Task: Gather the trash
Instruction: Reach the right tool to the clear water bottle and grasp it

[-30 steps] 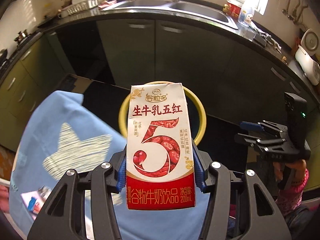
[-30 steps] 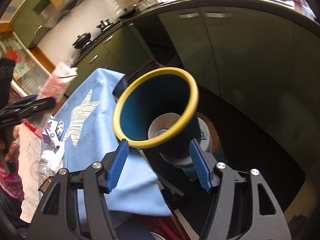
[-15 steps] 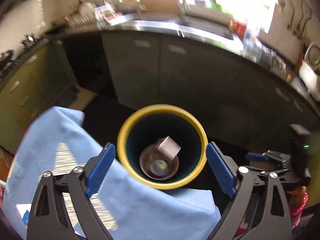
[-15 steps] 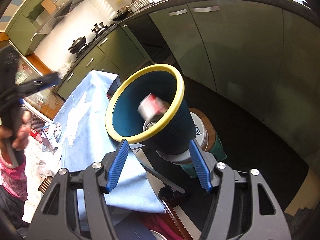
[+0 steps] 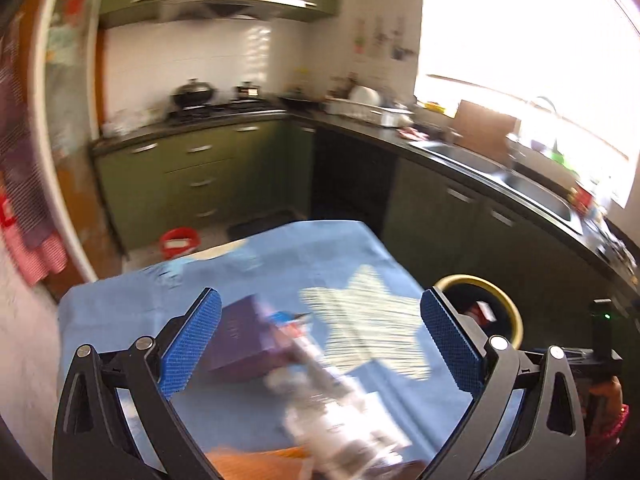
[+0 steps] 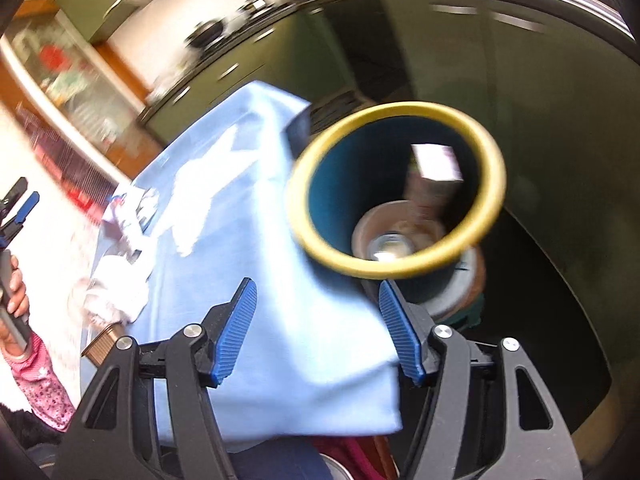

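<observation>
The milk carton (image 6: 434, 184), gripped a second ago by the left hand-held gripper (image 5: 320, 346), is now seen inside the yellow-rimmed bin (image 6: 486, 200) at the right of the frame. The left jaws are opening wide, with nothing gripped, above the blue-clothed desk (image 5: 120, 308), where a purple box (image 5: 244, 340) and blurred wrappers (image 5: 340, 420) are left. The right hand-held gripper (image 6: 318, 330) is held partly open and empty below the bin.

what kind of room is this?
A home kitchen, most likely. The left wrist view shows a stove with pots under a range hood, green cabinets, and a sink by the window. A table with a blue cloth stands in the middle.
</observation>
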`<state>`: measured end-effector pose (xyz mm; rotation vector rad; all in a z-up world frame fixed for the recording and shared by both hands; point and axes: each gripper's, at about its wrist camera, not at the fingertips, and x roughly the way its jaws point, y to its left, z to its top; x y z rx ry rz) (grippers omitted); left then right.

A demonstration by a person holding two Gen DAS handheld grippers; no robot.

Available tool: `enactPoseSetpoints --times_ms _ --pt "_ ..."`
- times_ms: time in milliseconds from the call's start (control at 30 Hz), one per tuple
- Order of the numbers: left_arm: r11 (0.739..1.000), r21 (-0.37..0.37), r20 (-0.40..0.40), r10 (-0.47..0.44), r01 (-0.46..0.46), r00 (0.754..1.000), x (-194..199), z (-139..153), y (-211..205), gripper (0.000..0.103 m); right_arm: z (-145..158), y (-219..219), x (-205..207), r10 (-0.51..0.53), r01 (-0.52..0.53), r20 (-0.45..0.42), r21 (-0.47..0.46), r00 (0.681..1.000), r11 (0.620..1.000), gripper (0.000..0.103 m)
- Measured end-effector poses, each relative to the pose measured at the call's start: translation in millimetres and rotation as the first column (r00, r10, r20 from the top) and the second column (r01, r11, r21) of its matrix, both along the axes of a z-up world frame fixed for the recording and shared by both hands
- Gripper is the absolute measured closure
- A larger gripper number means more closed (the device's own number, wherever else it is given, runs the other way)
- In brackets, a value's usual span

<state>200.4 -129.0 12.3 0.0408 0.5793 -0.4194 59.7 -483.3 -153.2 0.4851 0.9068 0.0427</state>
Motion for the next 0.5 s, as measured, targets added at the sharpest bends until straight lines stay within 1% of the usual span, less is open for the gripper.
enactPoseSetpoints --times_ms 67,167,267,367,433,500 --pt "0.996 -0.019 0.003 0.084 -0.084 0.996 3 -13 35 0.005 3 28 16 0.073 -0.073 -0.005 -0.008 0.997 0.997 0.042" --pt "0.981 -0.022 -0.015 0.194 -0.194 0.981 12 -41 79 0.005 12 67 33 0.169 -0.169 0.000 -0.014 0.986 0.986 0.042" --pt "0.965 -0.012 -0.026 0.261 -0.261 0.965 19 -66 107 0.005 29 109 46 0.266 -0.265 0.028 -0.022 0.964 0.964 0.042" --pt "0.952 -0.025 -0.042 0.305 -0.306 0.951 23 -84 130 0.005 50 155 58 0.357 -0.355 0.052 -0.036 0.933 0.934 0.042" --pt "0.945 -0.046 -0.041 0.322 -0.324 0.946 23 -90 145 0.005 62 184 69 0.411 -0.409 0.038 -0.053 0.911 0.911 0.042" --pt "0.938 -0.050 -0.032 0.341 -0.343 0.939 23 -90 147 0.005 68 214 85 0.466 -0.465 -0.013 -0.067 0.885 0.883 0.042"
